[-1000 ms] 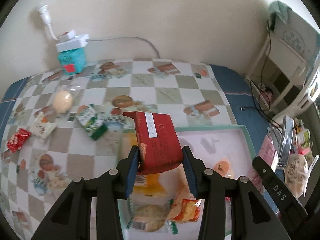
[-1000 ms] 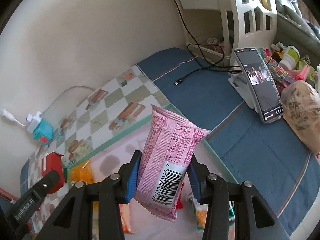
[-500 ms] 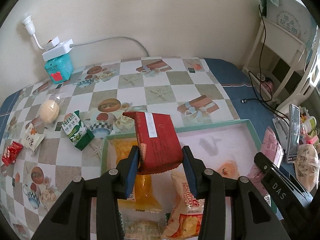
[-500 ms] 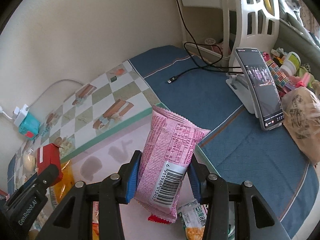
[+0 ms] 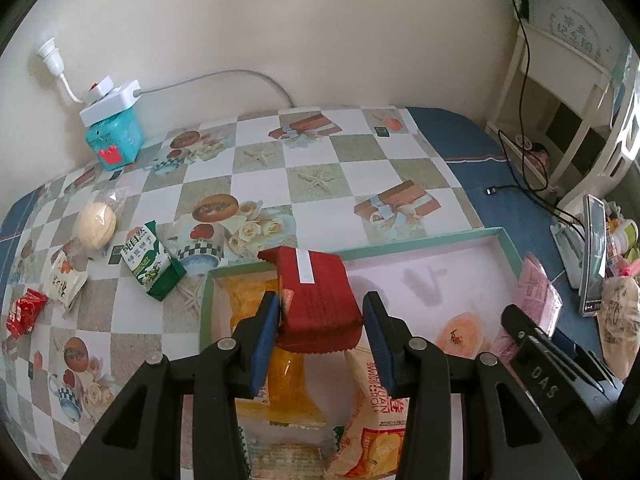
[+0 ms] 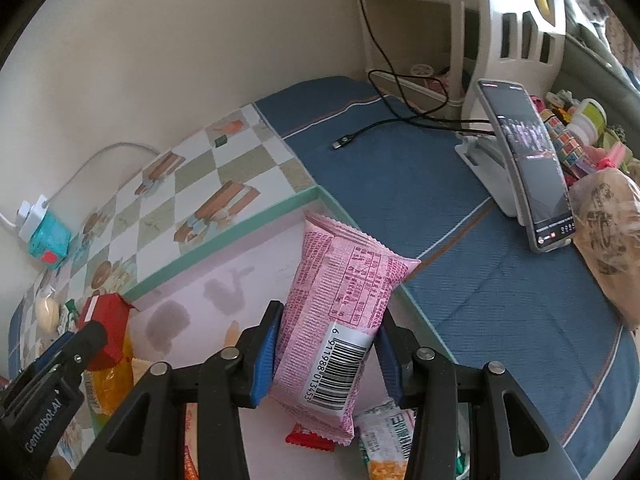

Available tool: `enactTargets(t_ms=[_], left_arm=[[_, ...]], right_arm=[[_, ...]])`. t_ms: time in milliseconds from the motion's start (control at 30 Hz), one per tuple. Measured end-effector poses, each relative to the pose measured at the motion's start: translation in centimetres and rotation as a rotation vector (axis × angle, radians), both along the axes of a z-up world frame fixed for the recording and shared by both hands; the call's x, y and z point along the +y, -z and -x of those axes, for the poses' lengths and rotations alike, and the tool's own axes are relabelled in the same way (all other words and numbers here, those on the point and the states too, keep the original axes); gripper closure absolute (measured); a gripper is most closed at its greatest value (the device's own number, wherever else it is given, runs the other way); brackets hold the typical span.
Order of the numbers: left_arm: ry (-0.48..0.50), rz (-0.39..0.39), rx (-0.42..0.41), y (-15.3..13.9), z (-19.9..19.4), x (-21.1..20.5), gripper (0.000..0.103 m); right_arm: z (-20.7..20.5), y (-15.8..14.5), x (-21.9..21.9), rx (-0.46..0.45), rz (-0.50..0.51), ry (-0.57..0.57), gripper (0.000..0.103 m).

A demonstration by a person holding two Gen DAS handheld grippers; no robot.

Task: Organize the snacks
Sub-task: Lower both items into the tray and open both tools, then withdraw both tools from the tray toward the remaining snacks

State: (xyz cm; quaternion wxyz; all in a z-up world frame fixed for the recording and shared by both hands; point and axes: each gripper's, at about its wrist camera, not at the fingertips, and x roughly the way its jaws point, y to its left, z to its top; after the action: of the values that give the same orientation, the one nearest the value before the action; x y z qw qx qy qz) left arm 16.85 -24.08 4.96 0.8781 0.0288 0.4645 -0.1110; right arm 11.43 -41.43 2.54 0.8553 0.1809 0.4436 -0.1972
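Left wrist view: left tongs [image 5: 320, 328] clamp red snack pack [image 5: 316, 300], lower centre, over tray [image 5: 420, 242].
Right wrist view: right tongs [image 6: 326, 354] clamp pink snack pack [image 6: 340, 316], over same tray.
Why: likely both being dropped in with sorted snacks.
Loose: green carton [image 5: 150, 260], left.
Surface: checkered tabletop [image 5: 320, 176], cream wall behind.

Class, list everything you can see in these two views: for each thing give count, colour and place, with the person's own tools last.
Tray: one, green rim, pale inside, on table.
Snack packets in tray: several, yellow and orange.
Red packet: one, in left claw.
Pink packet: one, in right claw.
Green carton: one, left of tray.
Round bun: one, cream, wrapped.
Small red packet: one, table's left edge.
Teal box: one, by wall, white power strip on top.
Phone: one, dark, on white stand.
Left claw: black, blue pads.
Right claw: same.
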Motion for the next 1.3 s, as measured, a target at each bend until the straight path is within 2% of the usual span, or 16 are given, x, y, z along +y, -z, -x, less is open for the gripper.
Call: enactTargets(t_ms=[400, 500, 600, 733, 867, 967, 1133, 1300], left_arm=[[-0.019, -0.002, 0.008, -0.8, 0.0, 0.6, 0.057], [-0.037, 0.0, 0.016, -1.0, -0.1, 1.1, 0.044], [-0.059, 0.006, 0.021, -1.3, -0.2, 1.7, 0.04], [-0.107, 0.008, 0.024, -1.6, -0.4, 2.7, 0.02], [-0.176, -0.004, 0.031, -1.7, -0.7, 4.1, 0.012], [-0.246, -0.02, 0.052, -1.5, -1.0, 5.4, 0.01], [-0.338, -0.005, 0.087, -1.1, -1.5, 8.0, 0.01], [-0.391, -0.027, 0.098, -0.7, -1.9, 10.1, 0.01]], right_arm=[[-0.1, 0.5, 0.1, 0.029, 0.002, -0.001, 0.052], [-0.2, 0.8, 0.0, 0.039, -0.007, 0.0, 0.043], [-0.2, 0.9, -0.1, 0.048, -0.007, 0.007, 0.038], [-0.1, 0.9, -0.2, 0.052, -0.009, 0.017, 0.032], [0.0, 0.7, -0.4, 0.054, -0.027, 0.027, 0.024], [0.1, 0.4, -0.3, 0.053, -0.023, 0.019, 0.022], [-0.1, 0.1, 0.3, 0.055, -0.022, -0.002, 0.016], [-0.5, -0.2, 1.5, 0.061, -0.004, -0.031, 0.002]])
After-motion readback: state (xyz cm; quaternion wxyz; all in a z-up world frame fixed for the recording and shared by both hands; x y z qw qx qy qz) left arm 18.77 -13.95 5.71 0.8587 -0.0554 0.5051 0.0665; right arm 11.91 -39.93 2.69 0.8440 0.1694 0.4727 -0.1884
